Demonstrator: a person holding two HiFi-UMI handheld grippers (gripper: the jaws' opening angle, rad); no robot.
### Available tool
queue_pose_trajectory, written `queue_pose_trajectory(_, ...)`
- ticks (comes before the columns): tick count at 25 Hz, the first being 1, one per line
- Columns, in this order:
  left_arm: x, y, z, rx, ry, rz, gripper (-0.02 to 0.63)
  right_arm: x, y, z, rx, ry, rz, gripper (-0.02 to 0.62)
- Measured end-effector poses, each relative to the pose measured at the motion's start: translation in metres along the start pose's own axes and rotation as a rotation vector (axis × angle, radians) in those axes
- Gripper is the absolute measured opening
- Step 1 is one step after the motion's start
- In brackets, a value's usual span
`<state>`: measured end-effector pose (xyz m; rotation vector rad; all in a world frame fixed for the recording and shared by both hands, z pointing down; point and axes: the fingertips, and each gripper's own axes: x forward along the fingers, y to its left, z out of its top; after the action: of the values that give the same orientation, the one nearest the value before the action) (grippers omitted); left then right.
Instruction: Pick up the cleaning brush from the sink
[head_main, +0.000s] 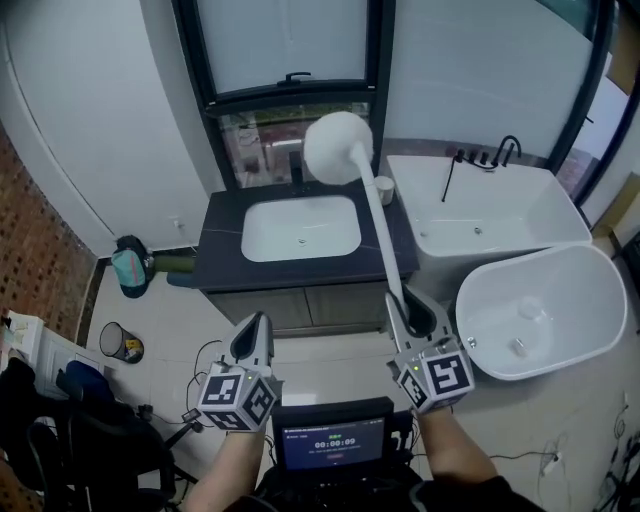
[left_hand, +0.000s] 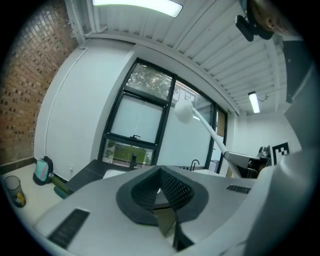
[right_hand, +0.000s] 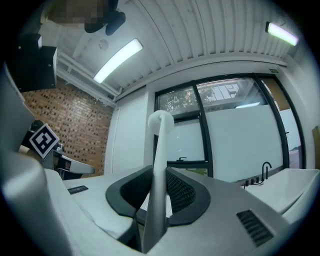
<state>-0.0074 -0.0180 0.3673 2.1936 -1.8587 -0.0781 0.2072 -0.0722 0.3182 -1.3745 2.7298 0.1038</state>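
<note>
**Brush held aloft in the right gripper, clear of the sink**

The cleaning brush (head_main: 340, 148) is in the air, not in the basin. In the head view its long white handle runs from the right gripper (head_main: 412, 310) up and slightly left. Its round white head is at the far end, in front of the faucet (head_main: 296, 166) and the back right edge of the sink (head_main: 252, 216). In the right gripper view the brush (right_hand: 159, 150) rises straight out along the jaws, head uppermost.

The sink is a white basin set in a dark counter (head_main: 225, 262) below a dark-framed window. A small white cup (head_main: 384, 185) stands on the counter just beside the handle's line. To the right are a rectangular white tub (head_main: 520, 190) and a rounded one (head_main: 600, 275).

The right gripper (right_hand: 159, 186) has its jaws narrowly parted, with both pads pressing on the lower end of the handle. The left gripper (head_main: 255, 338) hangs level with it, well apart from the brush, and its jaws (left_hand: 161, 175) meet at the tips with nothing between them.
</note>
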Motion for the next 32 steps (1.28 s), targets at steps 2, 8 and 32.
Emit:
queue_pose_trajectory(2,-0.006,-0.007,0.002,0.024,-0.002,-0.027,0.003,-0.011,0.001,0.002,0.019,-0.011,-0.024,0.067)
queue_pose_trajectory(8,-0.028,0.007,0.019,0.087,-0.047,-0.065,0.003,-0.019,0.021,0.004,-0.001,-0.022,-0.008,0.067)
queue_pose_trajectory(32,-0.053,-0.004,0.017,0.099,-0.075,-0.023,0.003,-0.051,0.023,0.011,-0.031,-0.02,-0.044,0.067)
